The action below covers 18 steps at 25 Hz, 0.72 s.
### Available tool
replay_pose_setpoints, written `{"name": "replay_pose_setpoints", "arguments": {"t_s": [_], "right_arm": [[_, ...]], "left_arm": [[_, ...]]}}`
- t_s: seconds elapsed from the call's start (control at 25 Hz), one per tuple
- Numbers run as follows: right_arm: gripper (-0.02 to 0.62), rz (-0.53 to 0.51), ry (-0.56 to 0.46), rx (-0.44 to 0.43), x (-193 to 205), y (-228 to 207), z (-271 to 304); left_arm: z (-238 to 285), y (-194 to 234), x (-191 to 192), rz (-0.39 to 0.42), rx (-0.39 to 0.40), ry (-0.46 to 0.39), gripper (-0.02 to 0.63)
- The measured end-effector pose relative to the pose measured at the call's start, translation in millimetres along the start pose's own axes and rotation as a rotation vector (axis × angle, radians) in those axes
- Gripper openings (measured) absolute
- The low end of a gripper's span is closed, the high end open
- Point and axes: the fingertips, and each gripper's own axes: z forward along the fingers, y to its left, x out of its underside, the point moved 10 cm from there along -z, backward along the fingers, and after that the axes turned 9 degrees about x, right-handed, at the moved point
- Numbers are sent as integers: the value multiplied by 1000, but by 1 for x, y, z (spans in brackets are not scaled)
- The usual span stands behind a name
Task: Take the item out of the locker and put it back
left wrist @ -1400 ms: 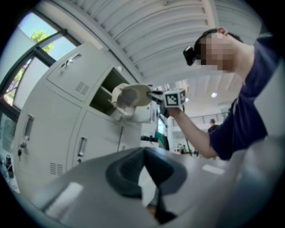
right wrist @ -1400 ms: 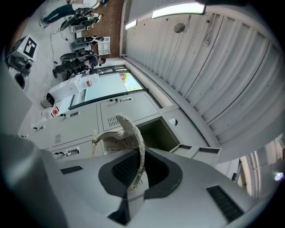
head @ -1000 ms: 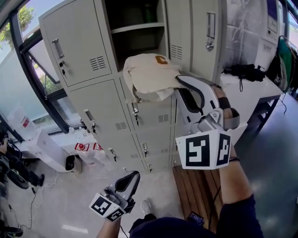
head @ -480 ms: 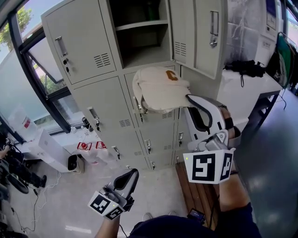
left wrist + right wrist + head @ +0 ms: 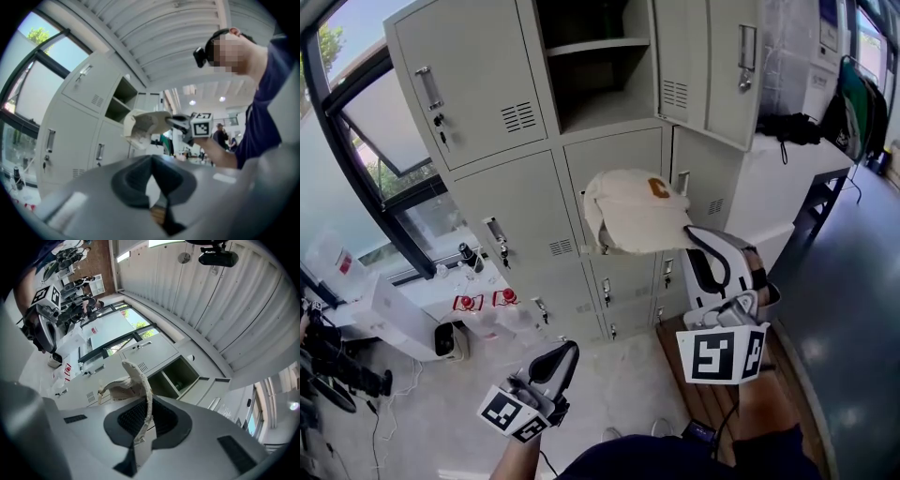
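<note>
A cream cap (image 5: pixel 636 211) with an orange mark hangs in the air in front of the lower locker doors, below the open locker compartment (image 5: pixel 600 75). My right gripper (image 5: pixel 690 231) is shut on the cap's brim. In the right gripper view the brim (image 5: pixel 146 404) runs edge-on between the jaws of that gripper (image 5: pixel 142 430), with the open compartment (image 5: pixel 180 376) beyond. My left gripper (image 5: pixel 569 350) hangs low over the floor, shut and holding nothing. The left gripper view shows the cap (image 5: pixel 143 126) and the right gripper's marker cube (image 5: pixel 200 127) ahead.
The open locker door (image 5: pixel 708 66) juts out at upper right. A white table (image 5: pixel 787 173) with a black item (image 5: pixel 787 127) stands to the right. A wooden slatted platform (image 5: pixel 684 375) lies on the floor below. Bottles (image 5: pixel 478 302) and white boxes (image 5: pixel 394 309) sit by the window.
The right gripper and the cap have come down and away from the open compartment, toward the lower right. The left gripper has barely moved.
</note>
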Motion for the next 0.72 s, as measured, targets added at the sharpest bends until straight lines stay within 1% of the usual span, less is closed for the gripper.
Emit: {"name": "replay_pose_setpoints", "arguments": {"t_s": [0.32,0.72], "right_arm": [[21,-4,64,-21,-15,33,-13],[20,8,89,-27,-11,35,-21]], "left_arm": [[-29,19,0,-15,25,-14,3],[-29,17,3,-25,38,-36,3]]}}
